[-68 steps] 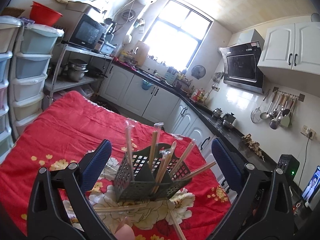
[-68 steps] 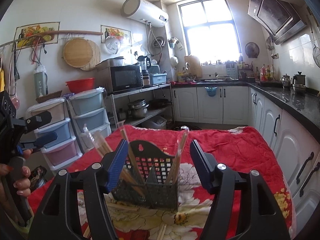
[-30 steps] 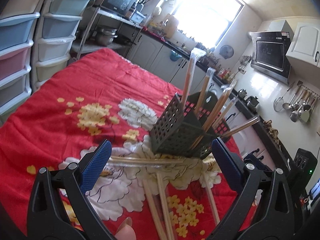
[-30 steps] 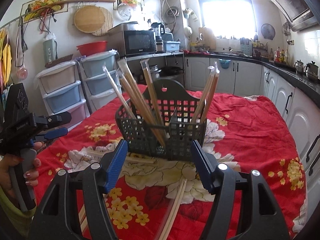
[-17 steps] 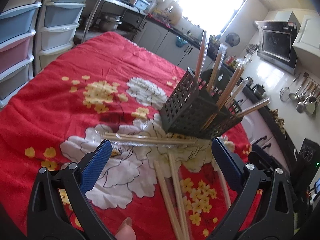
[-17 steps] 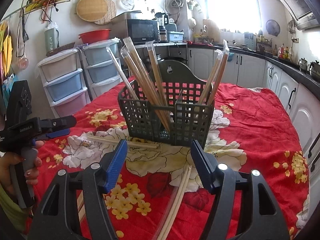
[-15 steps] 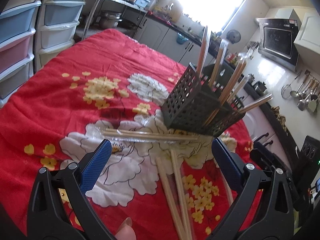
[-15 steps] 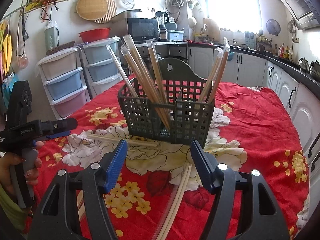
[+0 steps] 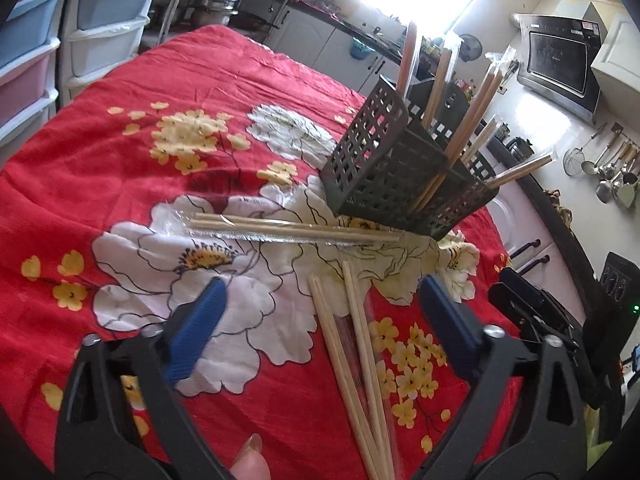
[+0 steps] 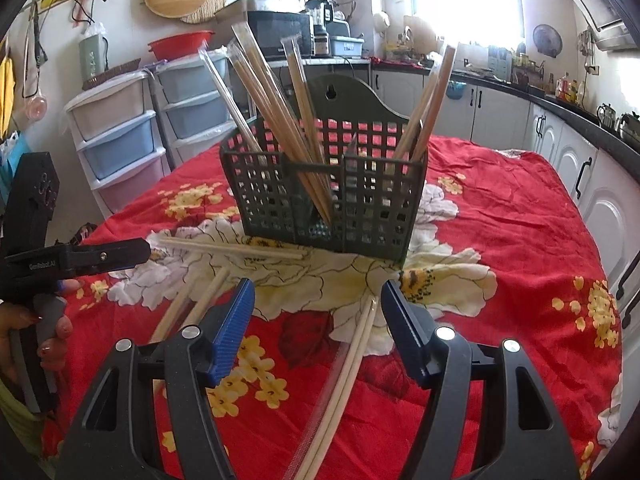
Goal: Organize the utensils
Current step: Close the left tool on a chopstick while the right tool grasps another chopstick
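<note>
A red floral cloth (image 9: pixel 168 80) is covering the table. A dark caddy (image 10: pixel 332 196) is standing mid-table, holding wrapped chopsticks (image 10: pixel 276 92); loose pairs (image 9: pixel 352 344) are lying before it. Left gripper (image 9: pixel 320 320) and right gripper (image 10: pixel 318 320) are both hovering spread, gripping nothing.

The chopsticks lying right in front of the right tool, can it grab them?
Probably yes. The right tool is open, and the wrapped chopsticks lie loose on the red tablecloth, running between its fingers with nothing on top. The basket stands farther back, out of the way.
</note>
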Tool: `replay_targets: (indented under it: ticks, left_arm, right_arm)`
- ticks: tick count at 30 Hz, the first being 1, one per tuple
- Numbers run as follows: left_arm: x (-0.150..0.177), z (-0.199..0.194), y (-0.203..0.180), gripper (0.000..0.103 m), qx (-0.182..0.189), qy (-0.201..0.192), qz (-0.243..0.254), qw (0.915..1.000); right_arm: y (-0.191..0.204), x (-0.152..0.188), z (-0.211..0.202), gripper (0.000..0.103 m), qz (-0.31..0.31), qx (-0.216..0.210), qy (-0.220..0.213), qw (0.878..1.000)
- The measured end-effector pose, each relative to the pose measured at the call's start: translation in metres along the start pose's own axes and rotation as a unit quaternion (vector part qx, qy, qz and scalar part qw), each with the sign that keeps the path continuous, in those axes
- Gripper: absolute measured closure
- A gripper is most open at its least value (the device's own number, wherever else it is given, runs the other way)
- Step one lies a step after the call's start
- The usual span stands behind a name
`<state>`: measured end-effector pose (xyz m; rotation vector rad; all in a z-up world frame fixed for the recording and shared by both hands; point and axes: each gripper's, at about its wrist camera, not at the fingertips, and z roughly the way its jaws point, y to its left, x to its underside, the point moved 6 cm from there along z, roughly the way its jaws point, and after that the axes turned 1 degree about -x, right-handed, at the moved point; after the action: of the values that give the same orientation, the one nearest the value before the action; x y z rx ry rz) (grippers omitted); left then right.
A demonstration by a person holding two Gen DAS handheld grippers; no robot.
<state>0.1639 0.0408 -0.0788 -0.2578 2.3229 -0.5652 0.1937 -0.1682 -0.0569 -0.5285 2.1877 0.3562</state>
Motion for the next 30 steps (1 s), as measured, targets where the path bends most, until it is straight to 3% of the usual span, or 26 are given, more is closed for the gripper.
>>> replay_targets:
  ticks: [9,22,25,27,30]
  left_arm:
    - [0.015,0.023,0.002,0.064,0.033,0.049,-0.028,0.9978]
    - [0.013,0.049,-0.002,0.069,0.059,0.086,-0.033,0.994]
    - [0.012,0.052,0.002,0.078,0.05,0.089,-0.032,0.9942]
    - [0.012,0.054,0.008,0.09,0.046,0.088,-0.037,0.9944]
    - [0.012,0.056,0.015,0.095,0.059,0.086,-0.05,0.9933]
  right_arm:
    - [-0.005,0.009,0.013,0.04,0.006,0.002,0.027,1.0]
    - [-0.023,0.019,0.044,0.04,0.07,-0.02,0.089,0.993]
    - [-0.03,0.019,0.055,0.04,0.09,-0.027,0.108,0.99]
    - [-0.035,0.023,0.065,0.043,0.105,-0.033,0.125,0.986]
    - [-0.037,0.026,0.069,0.046,0.109,-0.033,0.124,0.986]
